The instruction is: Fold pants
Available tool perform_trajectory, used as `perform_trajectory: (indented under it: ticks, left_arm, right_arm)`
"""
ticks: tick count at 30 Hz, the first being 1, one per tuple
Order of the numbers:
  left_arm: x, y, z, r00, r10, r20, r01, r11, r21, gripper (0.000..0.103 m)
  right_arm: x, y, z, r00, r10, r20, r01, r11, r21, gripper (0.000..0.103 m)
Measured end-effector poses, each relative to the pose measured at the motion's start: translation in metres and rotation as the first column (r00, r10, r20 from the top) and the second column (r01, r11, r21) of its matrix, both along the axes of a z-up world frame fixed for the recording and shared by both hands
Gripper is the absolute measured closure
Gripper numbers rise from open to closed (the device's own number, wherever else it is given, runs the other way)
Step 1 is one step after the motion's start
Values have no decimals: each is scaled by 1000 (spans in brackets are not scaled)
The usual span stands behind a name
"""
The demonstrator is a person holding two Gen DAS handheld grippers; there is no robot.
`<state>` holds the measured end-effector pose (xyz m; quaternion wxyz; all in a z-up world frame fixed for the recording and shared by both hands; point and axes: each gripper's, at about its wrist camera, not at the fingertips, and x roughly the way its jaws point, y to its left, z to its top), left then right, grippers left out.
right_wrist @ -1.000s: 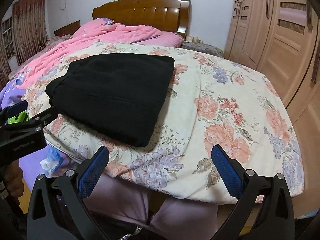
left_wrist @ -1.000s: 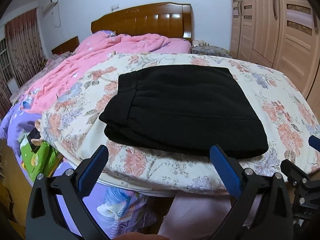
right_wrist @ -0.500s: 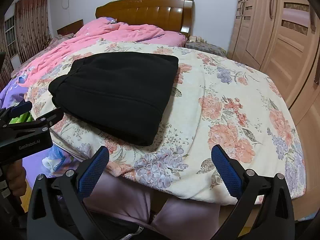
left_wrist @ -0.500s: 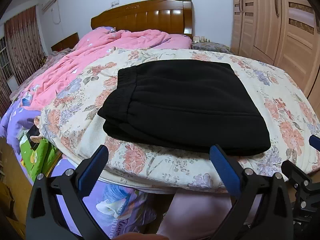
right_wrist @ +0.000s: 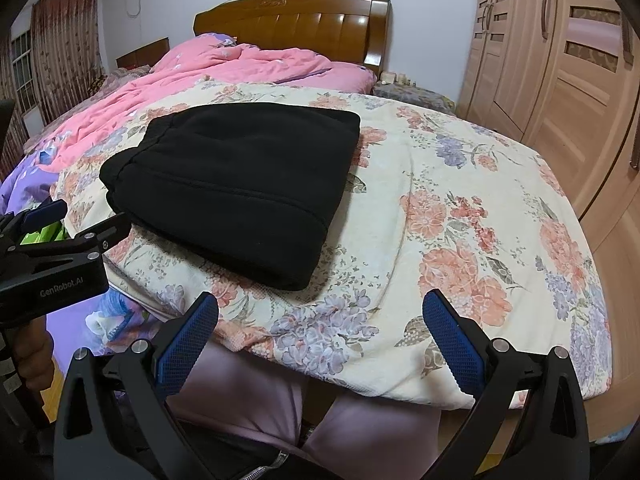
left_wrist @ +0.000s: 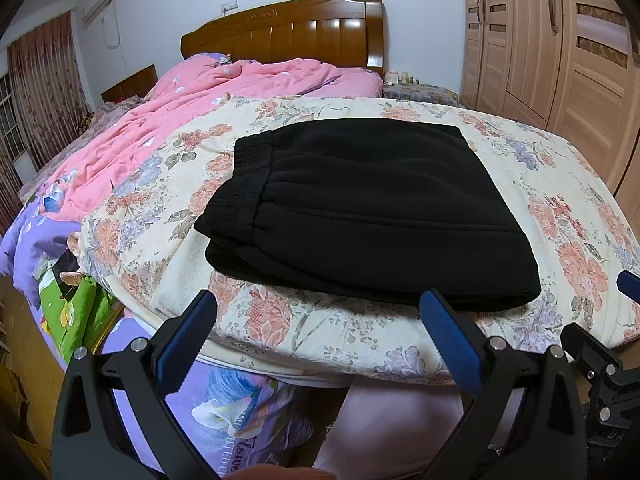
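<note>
Black pants (left_wrist: 360, 212) (right_wrist: 240, 184) lie folded into a thick rectangle on the floral blanket (left_wrist: 280, 320) (right_wrist: 460, 220), their elastic waistband at the left. My left gripper (left_wrist: 318, 304) is open, held back from the bed's near edge, in front of the pants and touching nothing. My right gripper (right_wrist: 320, 306) is open too, off the near edge and to the right of the pants, with nothing between its fingers. In the right wrist view the left gripper (right_wrist: 60, 224) shows at the left edge. The right gripper's tip (left_wrist: 628, 280) peeks in at the right of the left wrist view.
A crumpled pink quilt (left_wrist: 192, 112) covers the bed's far left, below a wooden headboard (left_wrist: 288, 32). Wardrobe doors (right_wrist: 560, 60) line the right wall. Purple bedding (left_wrist: 224, 408) and a green item (left_wrist: 76, 312) hang at the near left. A person's legs in pale pink trousers (right_wrist: 360, 432) stand against the bed.
Both views have risen and tilted slightly, so the pants sit a little lower and farther in frame. The pants have not moved; both grippers stay open.
</note>
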<state>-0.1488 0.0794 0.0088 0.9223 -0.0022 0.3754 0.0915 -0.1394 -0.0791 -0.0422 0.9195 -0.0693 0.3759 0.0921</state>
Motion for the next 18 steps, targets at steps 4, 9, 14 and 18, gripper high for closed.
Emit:
perform_trajectory:
  ticks: [4,9,14,18]
  left_arm:
    - [0,0,0,1000,0,0,0,1000,1,2]
    - [0,0,0,1000,0,-1,0,1000,-1,2]
    - [0,1,0,1000,1,-2,-1,1000,-3,2]
    - [-1,1,-1,1000,2,-2,-2,1000,-4,2]
  right_arm:
    - [1,0,0,1000,6,-1,-6,1000,-1,4]
    - [1,0,0,1000,7,-2,-7,1000,-2,4]
    - [1,1,0,1000,6,-2,-6,1000,-3,4]
    - [1,1,0,1000,7,-2,-7,1000,-2,4]
